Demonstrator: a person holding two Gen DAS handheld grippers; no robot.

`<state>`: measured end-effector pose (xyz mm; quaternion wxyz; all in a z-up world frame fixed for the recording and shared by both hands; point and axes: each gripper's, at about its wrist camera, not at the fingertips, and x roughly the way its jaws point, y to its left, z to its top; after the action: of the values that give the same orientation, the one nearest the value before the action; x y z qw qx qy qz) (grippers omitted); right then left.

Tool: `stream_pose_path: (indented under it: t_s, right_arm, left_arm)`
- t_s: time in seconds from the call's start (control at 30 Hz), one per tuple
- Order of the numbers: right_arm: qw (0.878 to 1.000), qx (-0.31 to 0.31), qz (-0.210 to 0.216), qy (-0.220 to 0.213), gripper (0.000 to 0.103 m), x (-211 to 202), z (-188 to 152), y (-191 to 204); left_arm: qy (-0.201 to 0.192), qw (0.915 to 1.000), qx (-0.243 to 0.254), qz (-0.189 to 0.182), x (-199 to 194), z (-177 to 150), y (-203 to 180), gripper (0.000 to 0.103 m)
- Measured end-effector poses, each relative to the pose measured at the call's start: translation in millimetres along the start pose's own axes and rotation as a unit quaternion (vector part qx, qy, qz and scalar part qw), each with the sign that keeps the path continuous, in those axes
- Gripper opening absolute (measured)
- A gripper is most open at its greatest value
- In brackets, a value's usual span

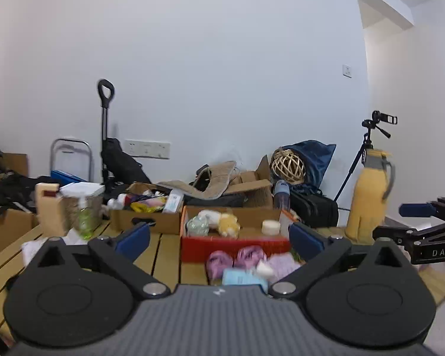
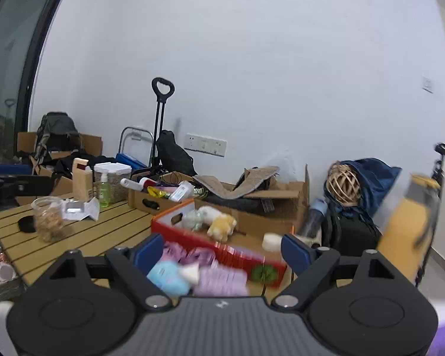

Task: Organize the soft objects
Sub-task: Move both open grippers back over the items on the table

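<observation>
A red box point(image 1: 235, 244) stands on the wooden slat table and holds a yellow plush toy point(image 1: 229, 225), a pale green soft bundle point(image 1: 197, 226) and a white round item point(image 1: 271, 227). In front of it lie pink and purple soft items point(image 1: 249, 256) and a light blue pack point(image 1: 241, 277). My left gripper point(image 1: 219, 238) is open and empty, held just before them. My right gripper point(image 2: 222, 250) is open and empty over the same pile, with the blue pack point(image 2: 167, 276), a purple item point(image 2: 219, 281), the red box point(image 2: 192, 237) and the yellow plush point(image 2: 222, 225) in view.
A yellow jug point(image 1: 369, 195) stands right of the box. A cardboard box point(image 1: 146, 216) of clutter, a spray bottle point(image 1: 84, 222) and a tan carton point(image 1: 47, 207) sit left. A jar point(image 2: 48, 218) stands on the table point(image 2: 103, 231). Bags, boxes and a tripod point(image 1: 368, 145) line the wall.
</observation>
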<state>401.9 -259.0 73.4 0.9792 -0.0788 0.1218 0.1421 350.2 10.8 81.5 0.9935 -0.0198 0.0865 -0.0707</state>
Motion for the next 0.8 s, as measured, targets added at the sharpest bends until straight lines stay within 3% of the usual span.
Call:
stream_pose_path:
  t_s: [0.13,0.2,0.27,0.43,0.57,0.8]
  right_arm:
    - [0.998,0.034,-0.052,0.024,0.092,-45,-61,23]
    - [0.996,0.065,-0.043,0.052,0.092,-56,-83,25]
    - [0.995,0.057,-0.036,0.067,0.092,-60,-94,28]
    - [0.995,0.070,-0.040,0.051,0.090,-60,-96,23]
    - [0.993,0.097,-0.030,0.063,0.079,-34,-102,16]
    - [0.988,0.126,-0.012,0.090,0.057,49,-97,-11]
  left_arm:
    - [0.032,0.9993,-0.017,-0.004,-36,-32,-1,0.103]
    - [0.042,0.9990,-0.007,-0.008,-40,-38,-2,0.103]
    - [0.046,0.9989,-0.001,-0.005,-37,-39,-5,0.103]
    - [0.054,0.9982,-0.014,-0.023,-23,-49,-9,0.103]
    - [0.078,0.9962,-0.004,-0.038,9,-62,-16,0.101]
    - [0.104,0.9893,0.063,-0.081,131,-60,-50,0.073]
